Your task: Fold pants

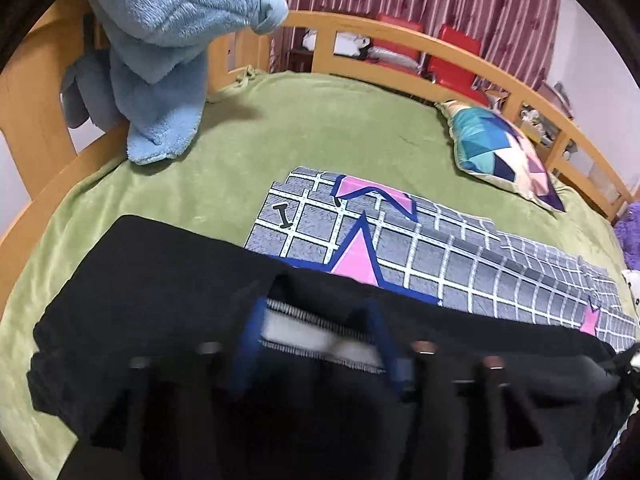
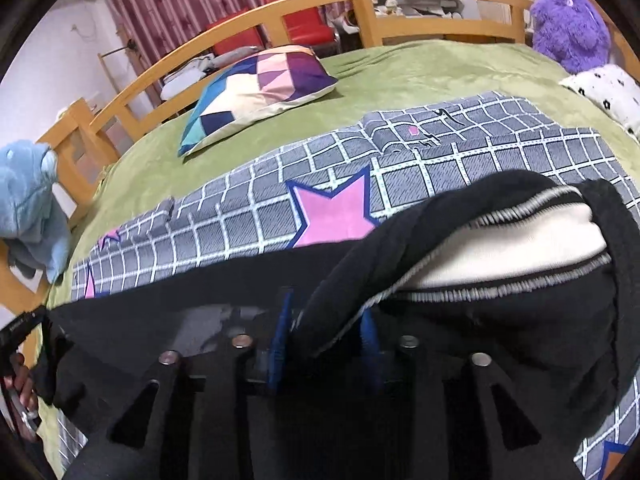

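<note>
- Left gripper (image 1: 320, 344): blue fingers spread apart, the black pants (image 1: 160, 300) and their white-lined waistband lying loosely between them, not pinched.
- Right gripper (image 2: 324, 344): fingers parted around a bunched fold; whether it pinches I cannot tell.
- Pants drape over the checked quilt (image 1: 440, 248) at twelve o'clock, on the bed (image 1: 320, 128).
- Advice: release both sides together and smooth the fold flat before withdrawing.

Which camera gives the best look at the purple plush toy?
The right wrist view: the purple plush sits whole at the bed's far right corner, by the headboard. The left wrist view catches only a purple sliver at its right edge.
</note>
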### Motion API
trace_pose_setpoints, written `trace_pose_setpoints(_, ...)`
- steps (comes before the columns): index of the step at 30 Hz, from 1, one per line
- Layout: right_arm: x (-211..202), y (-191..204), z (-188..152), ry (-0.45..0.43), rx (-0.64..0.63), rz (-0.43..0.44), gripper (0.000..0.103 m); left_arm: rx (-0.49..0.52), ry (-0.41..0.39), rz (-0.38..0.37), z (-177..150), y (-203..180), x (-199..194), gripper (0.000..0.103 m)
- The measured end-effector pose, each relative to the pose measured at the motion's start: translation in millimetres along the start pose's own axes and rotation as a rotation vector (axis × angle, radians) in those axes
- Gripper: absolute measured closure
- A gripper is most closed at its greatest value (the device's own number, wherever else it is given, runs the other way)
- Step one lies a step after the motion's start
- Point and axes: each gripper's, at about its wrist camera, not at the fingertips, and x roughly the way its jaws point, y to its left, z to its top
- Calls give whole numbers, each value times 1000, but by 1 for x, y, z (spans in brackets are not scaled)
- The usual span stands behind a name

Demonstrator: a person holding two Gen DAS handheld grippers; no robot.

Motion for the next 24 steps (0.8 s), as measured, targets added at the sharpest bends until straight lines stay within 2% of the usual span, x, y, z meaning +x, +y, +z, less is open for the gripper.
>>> trace_pose_setpoints(3, -17, 6, -14, -13, -38, -3, 61, -4, -7, -32, -18, 10, -23, 36)
trace_pose_setpoints(6, -38, 13, -33, -5, -69, 0, 60, -14, 29, -38, -42, 27, -45, 35)
trace_pose_setpoints(8, -48, 14, -45, -4, -74, 7, 60, -13, 41, -7, -59, 41, -59, 35)
trace_pose_setpoints(13, -72, 13, -81, 4, -83, 1, 60, 13, 19, 135, -97, 73, -81, 35)
trace_pose_setpoints(15, -79, 11, -95, 10, -72, -2, 60, 12, 36, 150, -105, 83, -76, 35)
trace_pose_setpoints(19, -85, 5, -116, 33, -48, -2, 60, -8, 58, 133, -104, 92, -61, 35)
trace_pose_setpoints(24, -89, -3, -134, 53, -34, -38, 60, 28, 98, 215, -98, 86, -29, 35)
